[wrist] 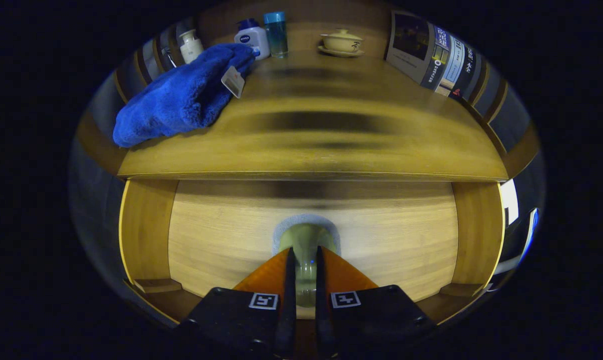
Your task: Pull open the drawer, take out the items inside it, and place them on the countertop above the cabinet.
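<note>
Looking along your claw (302, 272): its fingers are nearly closed, clamping a green handle (305, 239) on the drawer (381, 235) front. Above, the counter (331, 135) carries a blue towel (181, 97), bottles and a lidded cup (342, 42).

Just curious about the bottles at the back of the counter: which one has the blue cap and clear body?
The tall clear bottle with the light blue cap, rightmost of three. The white bottle beside it has a dark blue cap; the pump bottle is cream.
</note>
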The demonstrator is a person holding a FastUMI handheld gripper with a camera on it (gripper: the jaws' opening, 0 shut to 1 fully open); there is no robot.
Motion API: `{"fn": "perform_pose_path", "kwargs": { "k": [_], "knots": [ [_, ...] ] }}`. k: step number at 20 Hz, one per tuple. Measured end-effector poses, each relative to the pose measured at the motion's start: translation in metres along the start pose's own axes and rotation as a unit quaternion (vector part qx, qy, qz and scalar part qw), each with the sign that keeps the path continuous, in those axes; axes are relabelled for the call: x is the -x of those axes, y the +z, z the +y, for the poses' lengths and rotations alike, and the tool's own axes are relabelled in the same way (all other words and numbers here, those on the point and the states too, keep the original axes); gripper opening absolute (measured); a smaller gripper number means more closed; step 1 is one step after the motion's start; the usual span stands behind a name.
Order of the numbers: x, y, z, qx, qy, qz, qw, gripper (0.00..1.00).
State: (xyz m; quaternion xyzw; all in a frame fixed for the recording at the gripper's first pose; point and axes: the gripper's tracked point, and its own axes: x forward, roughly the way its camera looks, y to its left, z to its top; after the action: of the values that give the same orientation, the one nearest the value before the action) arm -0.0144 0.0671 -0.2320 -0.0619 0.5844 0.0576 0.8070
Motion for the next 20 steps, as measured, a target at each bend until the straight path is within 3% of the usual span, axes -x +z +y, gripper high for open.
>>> {"fn": "perform_pose_path", "kwargs": {
  "k": [9, 20],
  "knots": [
    [0.072, 0.018, -0.012, 0.012, 0.014, -0.033, 0.999, 0.25],
    [0.12, 0.094, -0.011, 0.02, 0.012, -0.087, 0.996, 0.25]
  ]
}}
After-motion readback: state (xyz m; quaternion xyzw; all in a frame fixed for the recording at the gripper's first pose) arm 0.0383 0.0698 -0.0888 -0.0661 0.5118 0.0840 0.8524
